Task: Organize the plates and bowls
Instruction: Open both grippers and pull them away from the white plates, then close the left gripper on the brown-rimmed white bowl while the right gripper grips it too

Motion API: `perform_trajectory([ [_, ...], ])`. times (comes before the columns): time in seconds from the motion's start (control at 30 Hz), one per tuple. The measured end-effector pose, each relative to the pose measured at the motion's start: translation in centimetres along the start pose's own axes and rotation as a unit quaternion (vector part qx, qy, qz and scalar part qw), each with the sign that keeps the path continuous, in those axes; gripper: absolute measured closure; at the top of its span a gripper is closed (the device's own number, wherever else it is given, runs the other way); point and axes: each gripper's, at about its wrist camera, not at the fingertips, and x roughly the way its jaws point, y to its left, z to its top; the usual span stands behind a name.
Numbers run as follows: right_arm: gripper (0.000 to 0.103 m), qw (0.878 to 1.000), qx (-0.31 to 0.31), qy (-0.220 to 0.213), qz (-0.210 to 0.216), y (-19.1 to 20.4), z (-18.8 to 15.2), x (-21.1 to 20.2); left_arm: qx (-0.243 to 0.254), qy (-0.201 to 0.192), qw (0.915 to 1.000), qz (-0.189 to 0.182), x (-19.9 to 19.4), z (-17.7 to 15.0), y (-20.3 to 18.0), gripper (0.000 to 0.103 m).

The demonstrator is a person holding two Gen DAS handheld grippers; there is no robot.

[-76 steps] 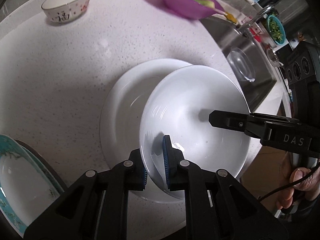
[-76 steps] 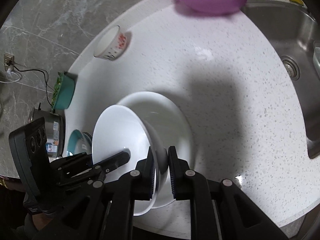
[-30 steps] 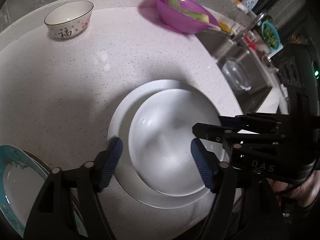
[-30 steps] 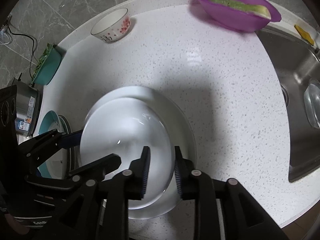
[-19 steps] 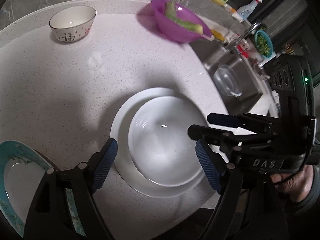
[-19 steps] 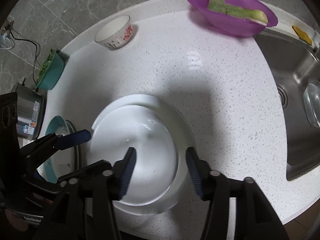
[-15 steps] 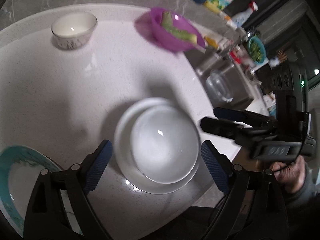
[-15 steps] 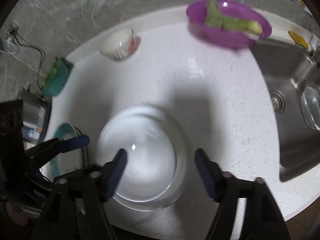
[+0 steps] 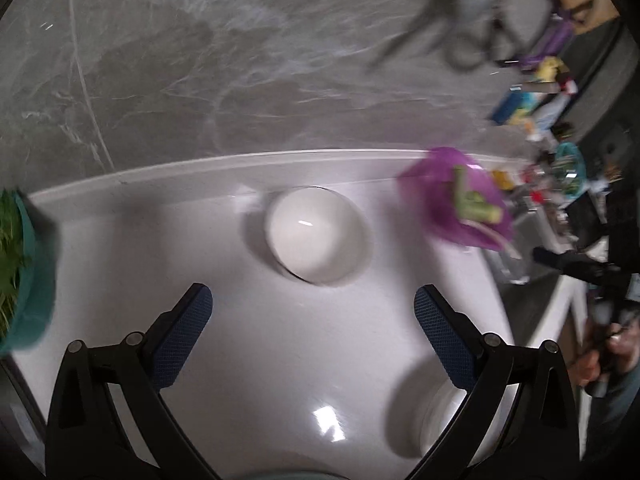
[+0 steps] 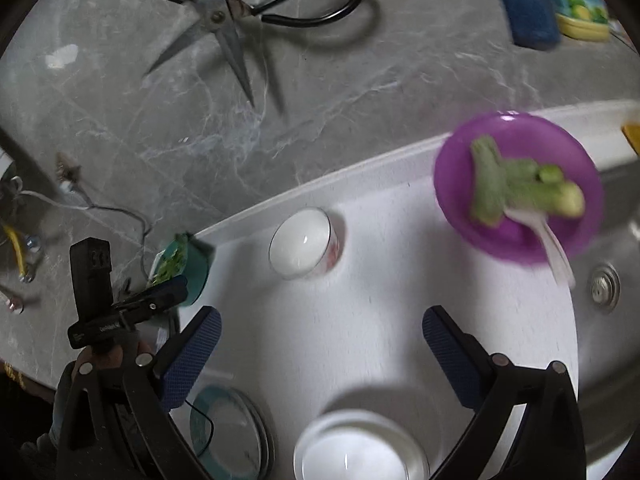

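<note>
Left gripper (image 9: 312,312): its jaws are opening and stand wide, with nothing between the blue pads; only bare white counter (image 9: 256,340) shows in the gap.
Right gripper (image 10: 320,332): its jaws are opening too, spread wide over the counter, and hold nothing.
White bowl in plate (image 10: 360,456): at the bottom edge of the right wrist view, below the right gripper's pads, a white bowl sits nested in a white plate on the counter; neither gripper touches it. In the left wrist view it shows partly behind the right-hand finger.
Teal-rimmed plate (image 10: 224,436): it lies on the counter to the left of the nested white pair, partly hidden behind the right gripper's left finger.
Small bowl (image 9: 316,236): a white bowl with red marks on its side stands upright near the back edge of the counter, ahead of both grippers and well apart from them.
Teal bowl of greens (image 10: 184,264): it stands at the counter's left end, just behind the left gripper as seen from the right wrist.
Purple bowl (image 10: 520,184): it holds green vegetable pieces and a white spoon, near the sink (image 10: 604,288).
Scissors (image 10: 236,12): they hang on the grey marble wall above the counter.
Person: a hand (image 10: 112,356) grips the left gripper's handle.
</note>
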Motion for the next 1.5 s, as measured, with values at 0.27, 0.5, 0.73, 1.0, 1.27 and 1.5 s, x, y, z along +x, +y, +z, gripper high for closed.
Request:
perform_trajectory([
  [0.27,0.010,0.997,0.014,0.077,-0.018,1.2,3.5,11.7,0.004,0.078,0.9962,0.037,9.7,2.7,3.0,0.002],
  [0.5,0.022,0.990,0.033,0.122,-0.055,0.0,3.6,19.4,-0.025,0.097,0.9935,0.055,14.9,2.9,5.9,0.042],
  [0.73,0.025,0.987,0.041,0.141,-0.060,-1.3,3.7,22.1,-0.023,0.098,0.9939,0.045,16.5,2.6,6.1,0.042],
  [1.0,0.063,0.985,0.044,0.159,-0.053,-1.6,3.4,23.8,-0.005,0.106,0.9941,0.023,18.0,2.8,3.9,0.086],
  [1.27,0.082,0.987,0.037,0.152,-0.043,-0.3,3.5,24.2,0.007,0.108,0.9936,0.031,18.4,2.7,2.7,0.090],
  [1.5,0.084,0.987,0.026,0.148,-0.055,0.0,3.5,23.5,0.007,0.111,0.9934,0.028,17.1,2.1,2.5,0.090],
])
